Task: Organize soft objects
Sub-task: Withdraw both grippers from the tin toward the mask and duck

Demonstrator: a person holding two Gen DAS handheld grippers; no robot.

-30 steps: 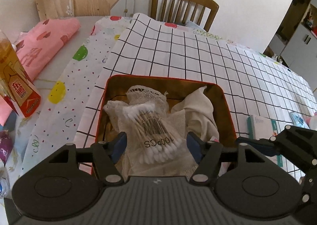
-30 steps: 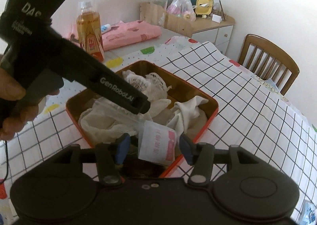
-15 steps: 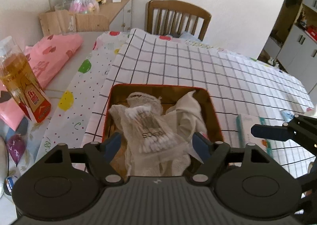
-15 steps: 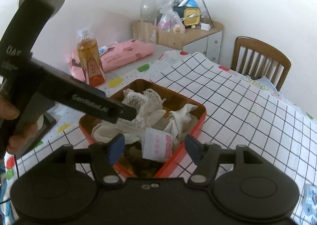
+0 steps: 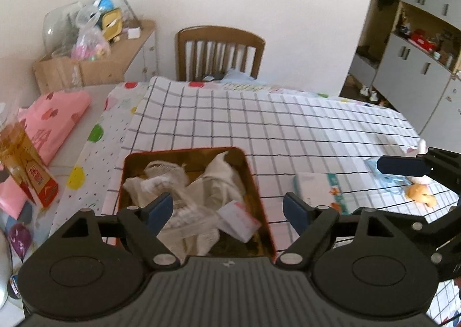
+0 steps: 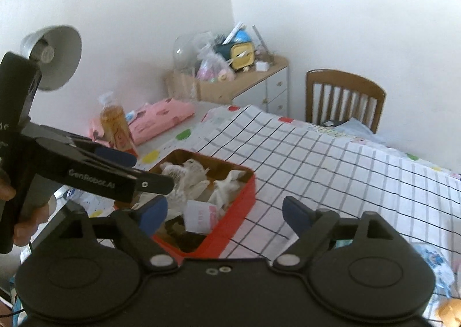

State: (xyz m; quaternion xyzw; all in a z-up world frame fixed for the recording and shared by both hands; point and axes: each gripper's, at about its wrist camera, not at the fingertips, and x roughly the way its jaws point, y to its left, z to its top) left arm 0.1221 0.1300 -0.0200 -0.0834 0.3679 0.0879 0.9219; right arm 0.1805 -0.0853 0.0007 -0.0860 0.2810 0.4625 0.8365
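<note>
A red tin (image 5: 260, 206) sits on the checked tablecloth and holds white cloths (image 5: 219, 180), a clear bag of cotton swabs (image 5: 187, 211) and a small white-and-pink packet (image 5: 239, 220). My left gripper (image 5: 227, 210) is open and empty, raised above the tin's near end. My right gripper (image 6: 224, 210) is open and empty, above and to the right of the tin (image 6: 239, 208). The left gripper also shows in the right wrist view (image 6: 124, 165), with its jaws apart. A white tissue pack (image 5: 314, 191) and a small tan soft toy (image 5: 420, 194) lie right of the tin.
A bottle of amber liquid (image 5: 20, 159) and a pink folded cloth (image 5: 54, 122) lie at the left. A wooden chair (image 5: 219, 53) stands at the table's far edge. A cabinet with clutter (image 5: 95, 47) stands behind. A blue patterned packet (image 6: 435, 266) lies at the right.
Both grippers have lifted up and back from the tin, and their jaws have opened wider. The swab bag and pink packet now lie loose in the tin.
</note>
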